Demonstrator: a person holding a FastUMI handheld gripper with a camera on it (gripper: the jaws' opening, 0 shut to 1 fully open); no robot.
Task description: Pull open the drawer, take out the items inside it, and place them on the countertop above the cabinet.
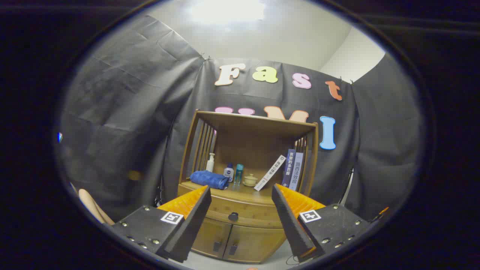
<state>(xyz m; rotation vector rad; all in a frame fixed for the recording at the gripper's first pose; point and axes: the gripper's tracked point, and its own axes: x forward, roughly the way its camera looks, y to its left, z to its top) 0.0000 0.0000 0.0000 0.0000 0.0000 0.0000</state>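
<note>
The tool (240, 221) hangs with fingers spread wide, holding nothing. Straight ahead between them, well apart, sits the small dark round knob (233, 216) of the shut wooden drawer (243, 210), its long axis crosswise. Above, the cabinet's wooden worktop (245, 191) has bare room between the folded blue towel (209, 179) and the leaning books (290, 168).

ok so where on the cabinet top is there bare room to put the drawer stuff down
The countertop has a bare strip along its front edge, ahead of the blue towel, bottles and small lidded pot, widest between pot and leaning book. The back row is crowded. The gripper is open, well short of the closed drawer's knob.
</note>
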